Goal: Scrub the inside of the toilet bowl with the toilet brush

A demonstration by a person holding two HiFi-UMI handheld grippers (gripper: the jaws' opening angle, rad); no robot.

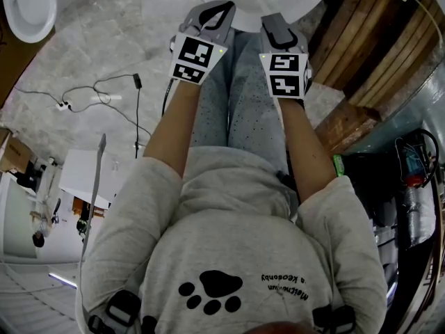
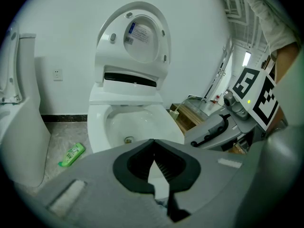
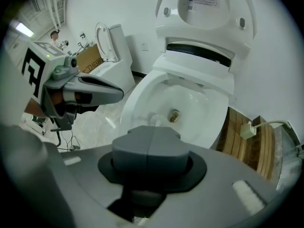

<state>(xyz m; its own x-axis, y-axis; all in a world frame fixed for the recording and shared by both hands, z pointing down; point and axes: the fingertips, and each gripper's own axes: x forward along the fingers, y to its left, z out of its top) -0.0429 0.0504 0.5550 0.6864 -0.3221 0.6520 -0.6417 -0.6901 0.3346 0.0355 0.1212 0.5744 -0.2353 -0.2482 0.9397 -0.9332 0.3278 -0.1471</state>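
A white toilet stands straight ahead with its lid and seat [image 2: 140,34] raised. Its bowl [image 2: 142,122] is open, with the drain at the bottom, and shows again in the right gripper view [image 3: 194,96]. No toilet brush shows in any view. My left gripper [image 2: 152,141] hovers in front of the bowl, its tips touching and nothing held. My right gripper [image 3: 148,133] is beside it, its jaws pressed together and empty. In the head view, both the left gripper [image 1: 222,7] and the right gripper [image 1: 272,21] are held out at arm's length towards the toilet rim [image 1: 292,2].
A green bottle [image 2: 72,155] lies on the floor left of the toilet. A second white toilet [image 2: 21,127] stands further left. Wooden planks [image 3: 259,141] and a white plug [image 3: 247,129] are on the right. Cables [image 1: 104,89] trail over the grey floor.
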